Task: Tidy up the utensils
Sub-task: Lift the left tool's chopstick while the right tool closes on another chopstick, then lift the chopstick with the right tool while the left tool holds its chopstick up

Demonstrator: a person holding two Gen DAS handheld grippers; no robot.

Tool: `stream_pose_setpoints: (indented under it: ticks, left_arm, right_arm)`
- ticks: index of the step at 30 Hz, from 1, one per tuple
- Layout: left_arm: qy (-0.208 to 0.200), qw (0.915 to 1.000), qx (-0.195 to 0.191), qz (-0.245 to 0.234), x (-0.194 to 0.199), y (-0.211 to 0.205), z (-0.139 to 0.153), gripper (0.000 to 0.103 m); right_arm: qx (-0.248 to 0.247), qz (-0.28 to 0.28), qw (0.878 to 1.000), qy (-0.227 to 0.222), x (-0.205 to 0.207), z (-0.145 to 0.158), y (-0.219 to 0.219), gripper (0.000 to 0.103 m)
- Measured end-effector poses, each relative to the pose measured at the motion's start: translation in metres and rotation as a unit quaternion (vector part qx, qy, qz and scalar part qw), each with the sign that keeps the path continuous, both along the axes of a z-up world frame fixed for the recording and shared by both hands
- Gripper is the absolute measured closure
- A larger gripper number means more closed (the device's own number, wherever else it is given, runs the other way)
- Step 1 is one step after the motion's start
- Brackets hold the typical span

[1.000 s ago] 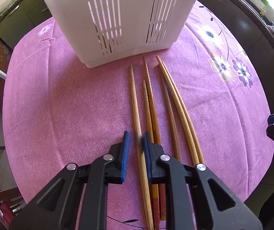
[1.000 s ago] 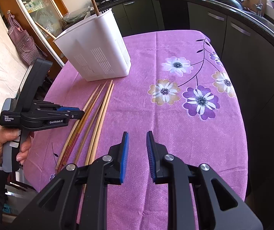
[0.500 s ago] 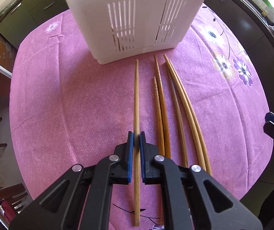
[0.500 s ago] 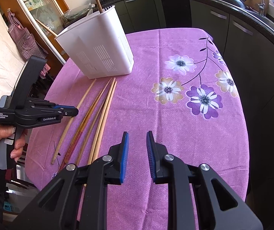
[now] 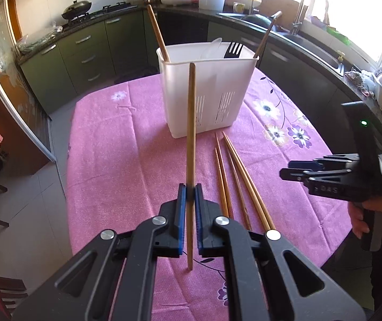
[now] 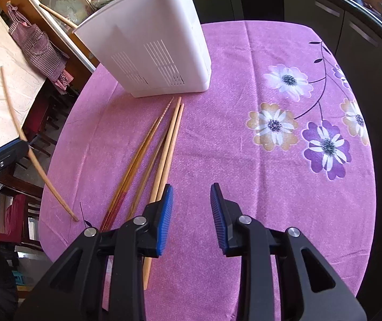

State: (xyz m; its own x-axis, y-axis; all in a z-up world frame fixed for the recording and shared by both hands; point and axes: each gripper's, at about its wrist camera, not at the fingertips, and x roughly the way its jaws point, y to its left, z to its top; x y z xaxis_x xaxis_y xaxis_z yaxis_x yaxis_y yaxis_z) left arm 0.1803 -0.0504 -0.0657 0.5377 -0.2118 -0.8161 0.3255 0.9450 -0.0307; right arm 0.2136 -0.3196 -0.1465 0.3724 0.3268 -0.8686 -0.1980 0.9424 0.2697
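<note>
Left gripper (image 5: pixel 190 191) clamps one chopstick (image 5: pixel 191 133), clear of the table (image 5: pixel 116 160). Right gripper (image 6: pixel 191 200) empty, jaws just been opening, beside the loose chopsticks (image 6: pixel 148 149) near the white holder (image 6: pixel 150 53).

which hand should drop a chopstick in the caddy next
Left. The left gripper is already shut on a chopstick lifted toward the caddy; the right gripper is open and empty.

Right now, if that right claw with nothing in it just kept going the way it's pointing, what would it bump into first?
Probably the bare purple tablecloth: the open right claw points down at it. The loose chopsticks lie just off to one side, so it likely misses them, though depth is hard to judge.
</note>
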Motion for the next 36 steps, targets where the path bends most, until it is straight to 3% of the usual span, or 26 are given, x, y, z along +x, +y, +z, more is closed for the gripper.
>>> stream_pose_setpoints:
  ticks: [12, 25, 31, 32, 34, 36]
  left_arm:
    - [-0.026, 0.9996, -0.004, -0.013, -0.024, 0.006, 0.003, 0.096]
    - [-0.025, 0.9996, -0.007, -0.014, -0.023, 0.01, 0.003, 0.096]
    - [-0.026, 0.9995, -0.001, -0.016, -0.024, 0.009, 0.004, 0.096]
    - [-0.027, 0.9995, 0.0, -0.016, -0.024, 0.009, 0.004, 0.096]
    - [-0.027, 0.9995, 0.0, -0.016, -0.025, 0.009, 0.004, 0.096]
    - [-0.027, 0.9995, 0.001, -0.015, -0.025, 0.009, 0.004, 0.096]
  right_arm:
    - [-0.063, 0.018, 0.997, 0.038, 0.042, -0.022, 0.047, 0.075]
    - [-0.092, 0.025, 0.994, 0.045, 0.04, -0.031, 0.062, 0.075]
    - [-0.137, 0.039, 0.989, 0.039, 0.044, -0.036, 0.09, 0.075]
    - [-0.14, 0.037, 0.989, 0.039, 0.045, -0.037, 0.092, 0.077]
    - [-0.145, 0.038, 0.988, 0.038, 0.047, -0.037, 0.095, 0.091]
    - [-0.142, 0.039, 0.988, 0.04, 0.048, -0.038, 0.095, 0.095]
